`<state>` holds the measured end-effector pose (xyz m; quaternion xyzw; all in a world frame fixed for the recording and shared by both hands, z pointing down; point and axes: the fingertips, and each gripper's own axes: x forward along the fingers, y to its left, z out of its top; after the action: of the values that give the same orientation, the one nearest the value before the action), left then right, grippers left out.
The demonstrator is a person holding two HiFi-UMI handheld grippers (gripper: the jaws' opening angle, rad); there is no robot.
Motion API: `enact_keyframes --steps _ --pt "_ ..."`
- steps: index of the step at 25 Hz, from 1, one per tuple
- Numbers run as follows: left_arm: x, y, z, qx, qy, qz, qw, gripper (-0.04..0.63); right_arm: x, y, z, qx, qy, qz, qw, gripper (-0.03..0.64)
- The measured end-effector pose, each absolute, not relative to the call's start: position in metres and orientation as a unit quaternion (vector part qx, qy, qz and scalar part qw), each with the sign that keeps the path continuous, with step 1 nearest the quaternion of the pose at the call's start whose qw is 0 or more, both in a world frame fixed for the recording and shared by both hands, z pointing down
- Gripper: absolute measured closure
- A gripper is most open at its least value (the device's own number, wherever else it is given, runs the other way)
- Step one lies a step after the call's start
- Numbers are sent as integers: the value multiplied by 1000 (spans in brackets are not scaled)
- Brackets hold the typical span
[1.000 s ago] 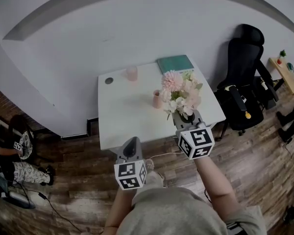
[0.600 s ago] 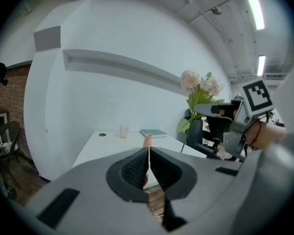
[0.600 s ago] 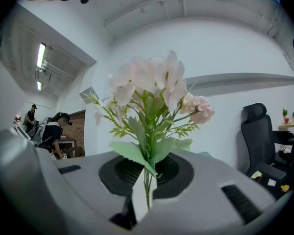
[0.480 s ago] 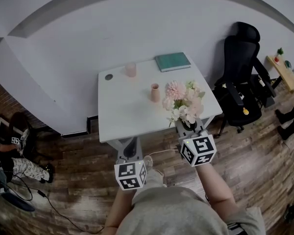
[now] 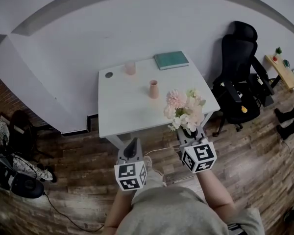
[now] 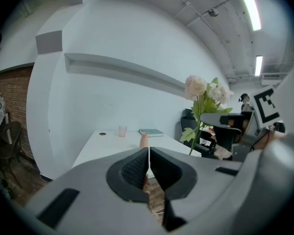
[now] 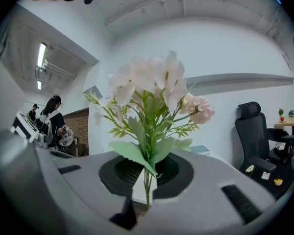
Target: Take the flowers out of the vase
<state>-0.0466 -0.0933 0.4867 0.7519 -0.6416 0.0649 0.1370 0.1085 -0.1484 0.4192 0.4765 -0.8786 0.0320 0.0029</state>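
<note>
Flowers are clamped by the stems in the right gripper, out of the vase, at its near right. Left gripper is closed empty, well short of the vase on the counter.

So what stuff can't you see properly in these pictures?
- Inside of the pink vase: head view, too small and far to look into.
- Bottom ends of the flowers' stems: right gripper view, lost below the right gripper's jaws; head view, covered by blossoms.
- Dark round thing on the table: head view, too small to name.
- Teal book's cover print: head view, too small.
</note>
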Motion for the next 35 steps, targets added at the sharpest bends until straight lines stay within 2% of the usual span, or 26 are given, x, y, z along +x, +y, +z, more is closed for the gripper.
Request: enact_keyframes --steps 35 --pt "-52 -85 490 750 -642 71 139 586 111 -135 432 481 -875 57 -3 583"
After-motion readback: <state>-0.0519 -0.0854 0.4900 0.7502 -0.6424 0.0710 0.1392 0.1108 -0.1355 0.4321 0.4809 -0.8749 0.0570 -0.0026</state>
